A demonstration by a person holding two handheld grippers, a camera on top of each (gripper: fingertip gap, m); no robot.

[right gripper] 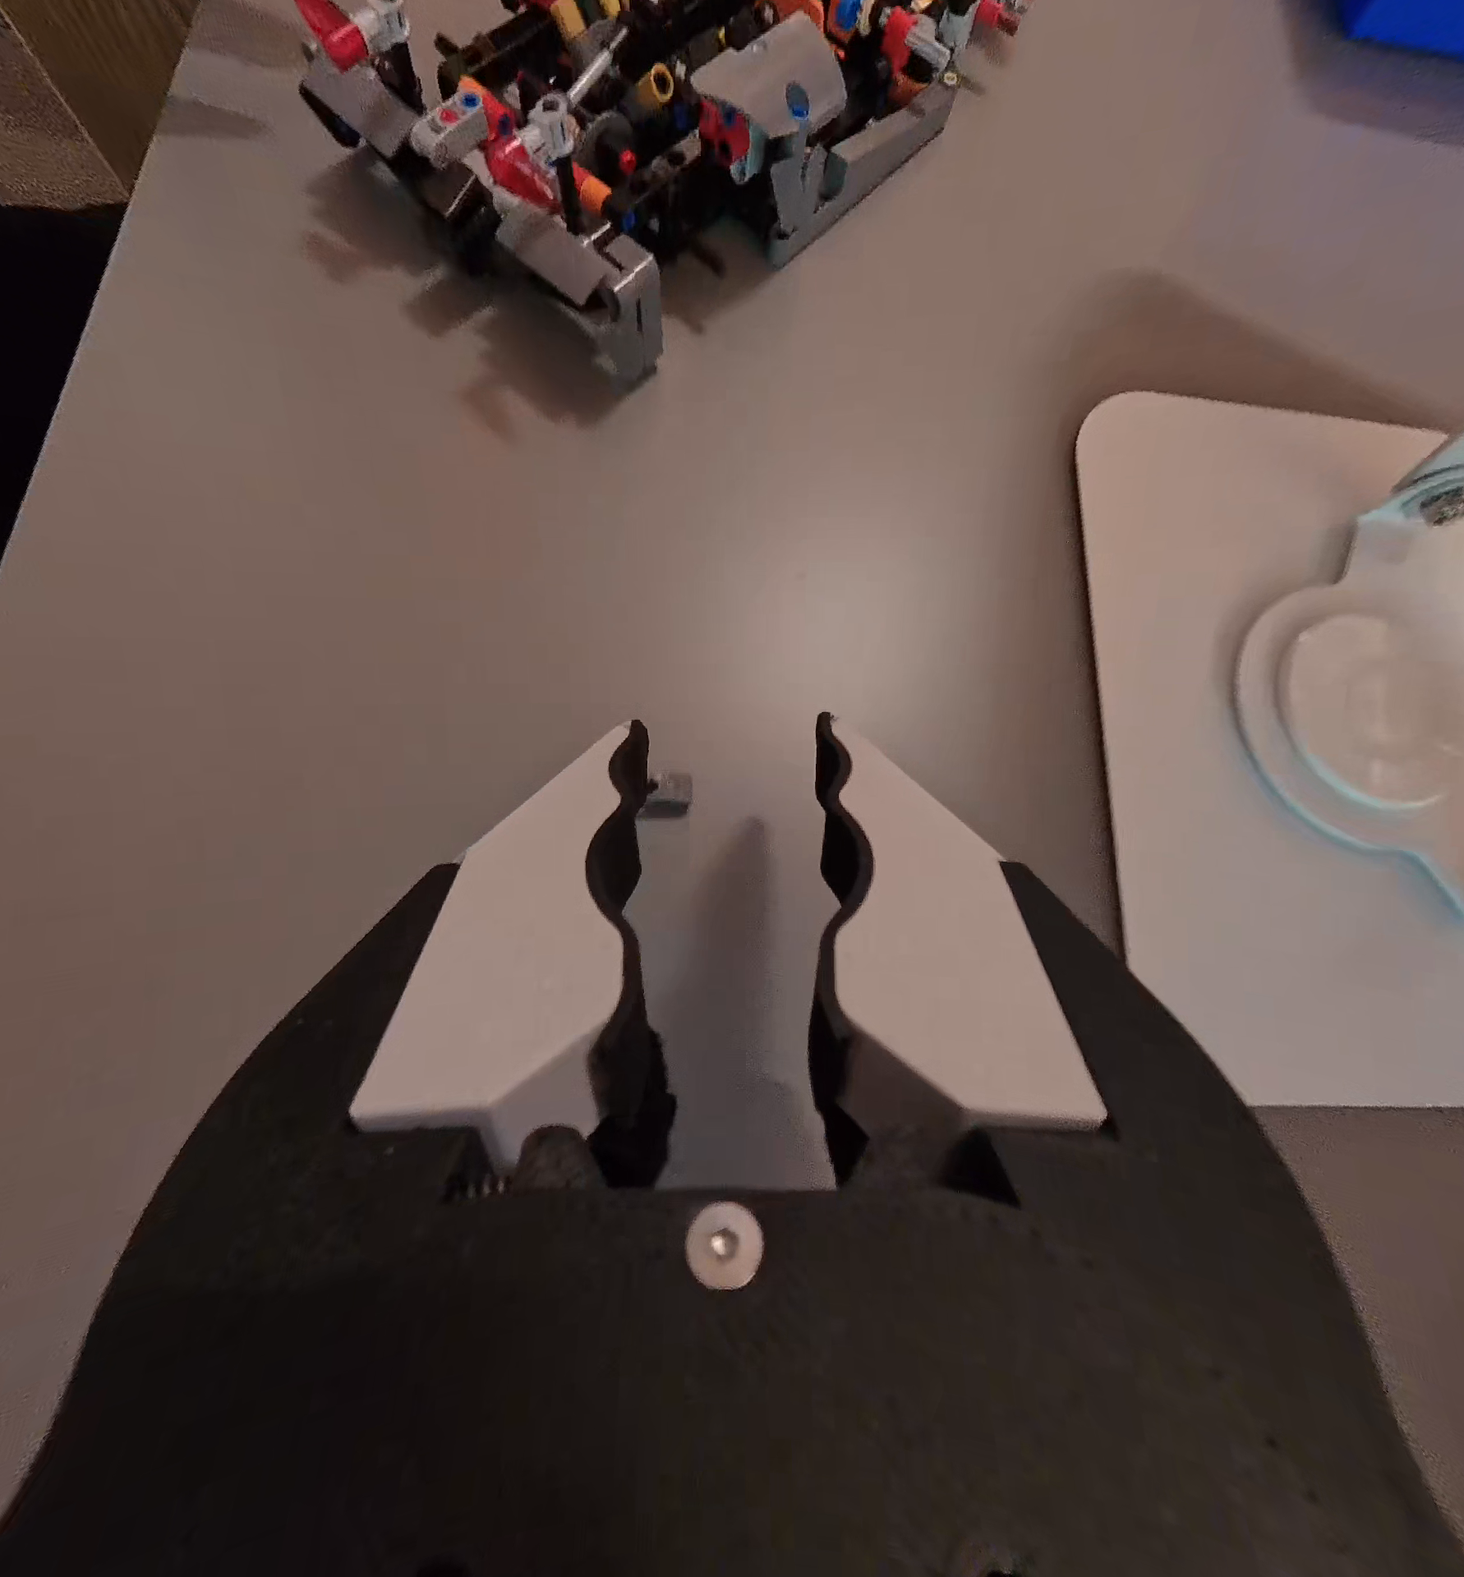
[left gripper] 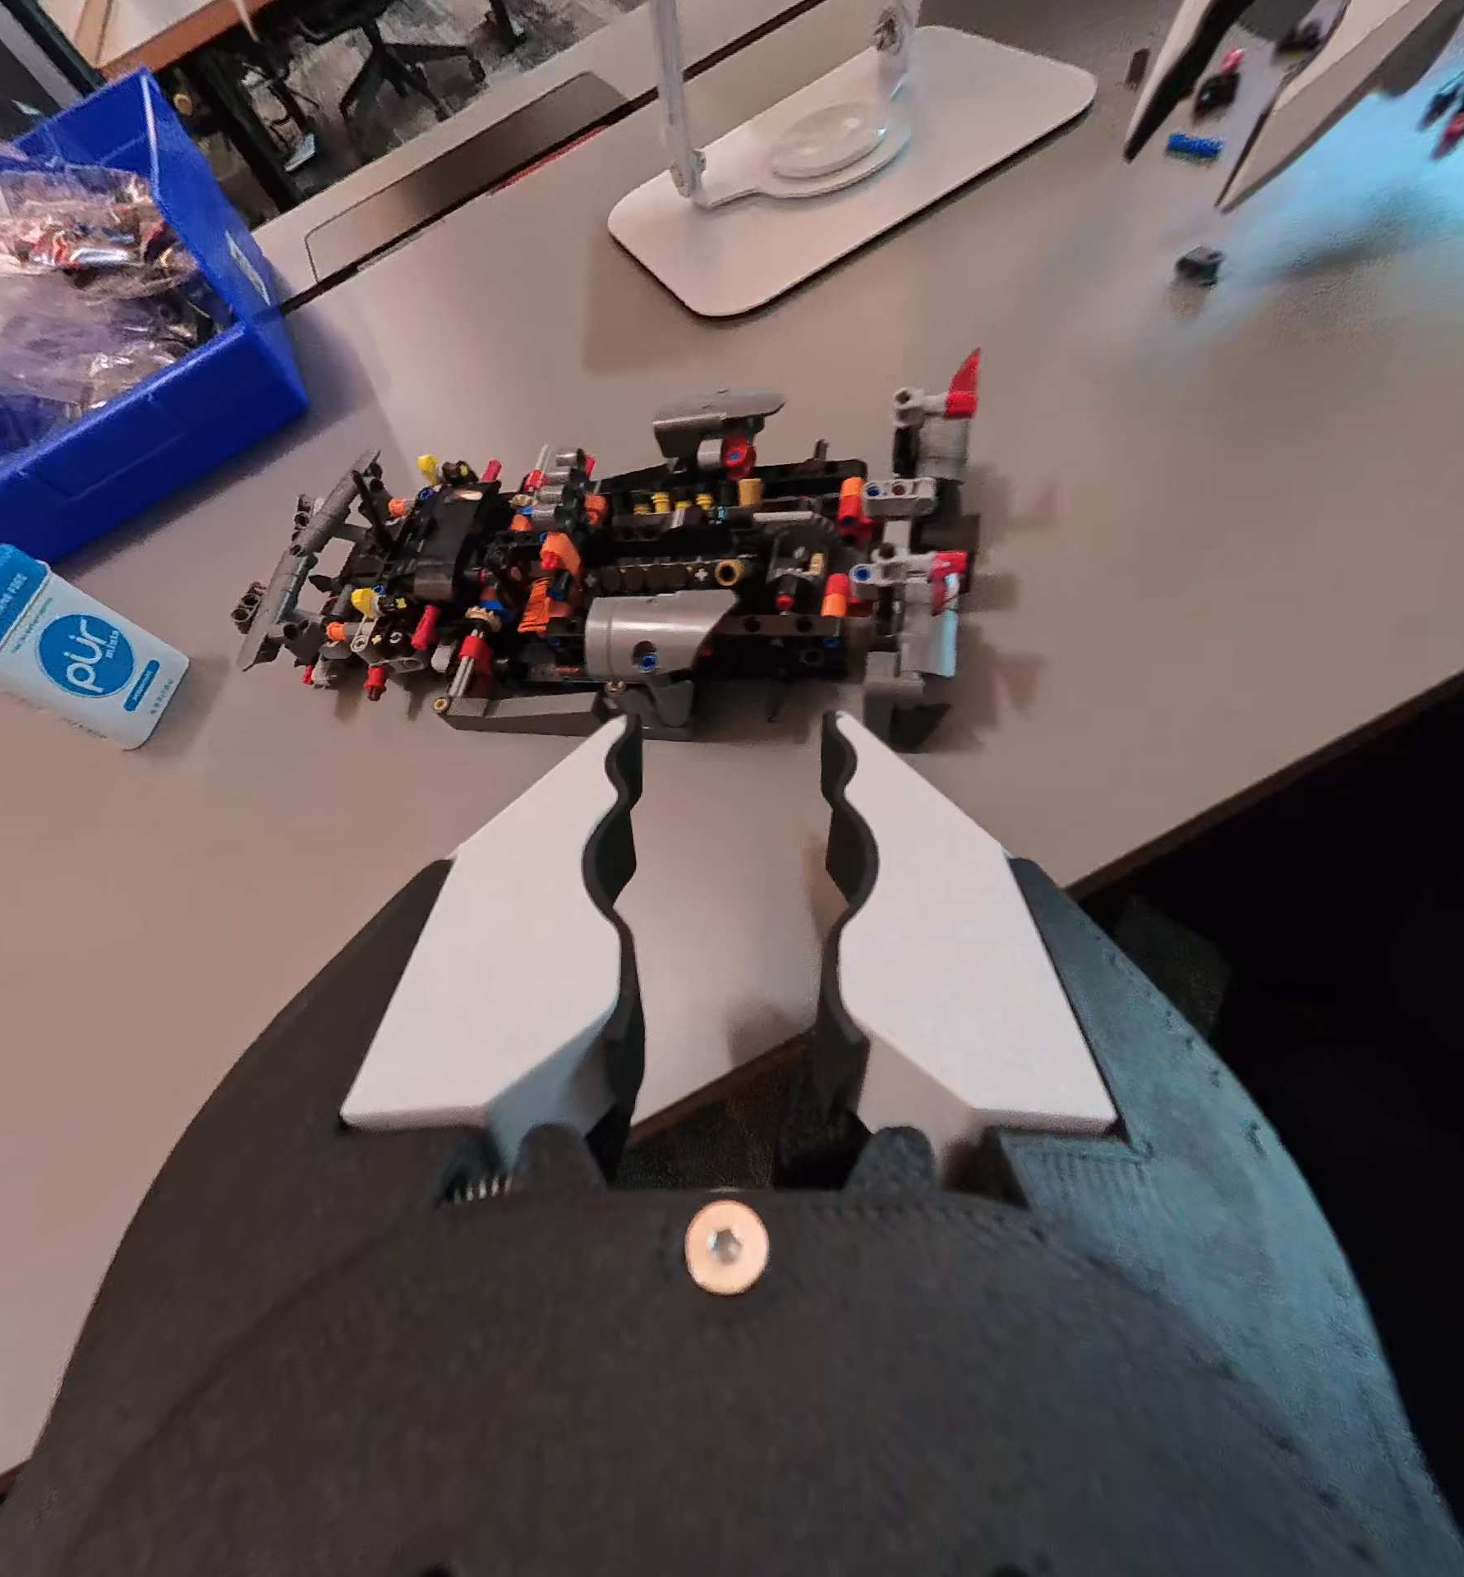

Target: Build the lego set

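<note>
On the grey tabletop point(left gripper: 1138, 529) we see the half-built lego car chassis point(left gripper: 618, 563), a long black frame studded with red, orange, yellow and grey parts. Our left claw point(left gripper: 730, 725) hangs just short of its near side, fingers apart and empty. Our right claw point(right gripper: 727, 734) gapes too, a small grey piece point(right gripper: 669, 794) lying beside its left fingertip.

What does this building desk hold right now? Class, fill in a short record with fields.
model: part-built lego car chassis, flat on the grey table
left hand-held gripper: open, empty, near the chassis
right hand-held gripper: open, small grey piece by its left finger
spare parts: bagged, in blue bin
other: white stand base, mint tin
</note>
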